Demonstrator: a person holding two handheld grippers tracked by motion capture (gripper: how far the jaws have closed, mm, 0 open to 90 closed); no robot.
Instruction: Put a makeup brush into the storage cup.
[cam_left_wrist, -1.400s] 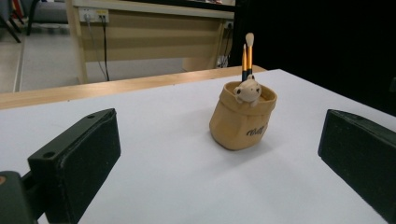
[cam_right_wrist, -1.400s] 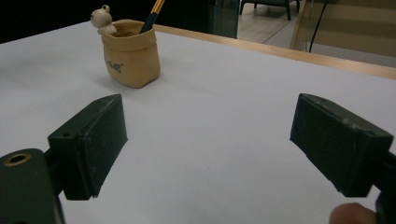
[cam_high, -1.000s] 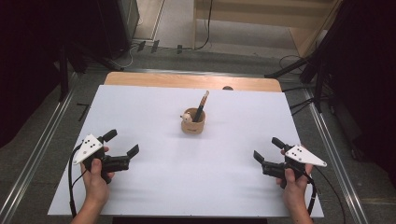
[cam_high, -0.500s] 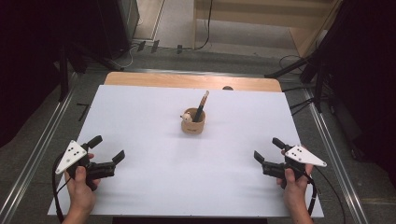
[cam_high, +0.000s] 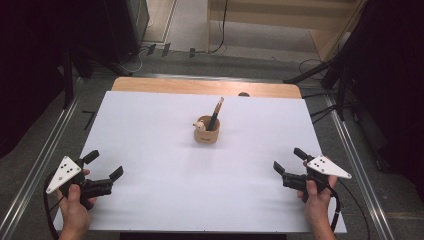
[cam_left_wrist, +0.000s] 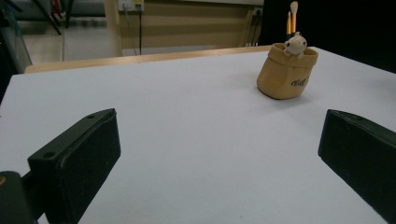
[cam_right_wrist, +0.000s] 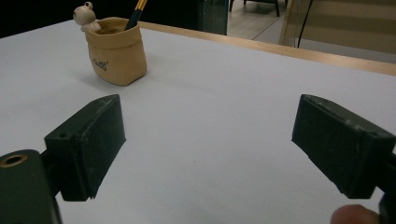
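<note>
2 tongs sat at the near corners of the counter (cam_high: 150, 115), left tongs (cam_high: 102, 166) and right tongs (cam_high: 289, 160), both gaping wide and holding nothing. Between and beyond them, mid-counter, stood the cup (cam_high: 206, 131) with a brush (cam_high: 216, 112) upright, tilted slightly right. It lay well apart from both, neither clearly nearer.

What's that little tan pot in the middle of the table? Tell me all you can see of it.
The pot is a small tan holder shaped like a soft sack with a rolled rim, perhaps ceramic, with dark lettering on its side. A tiny pale animal figure peeks over the rim. It stands upright on the white table, mid-table, with a dark brush leaning inside. Neither claw touches it.
</note>
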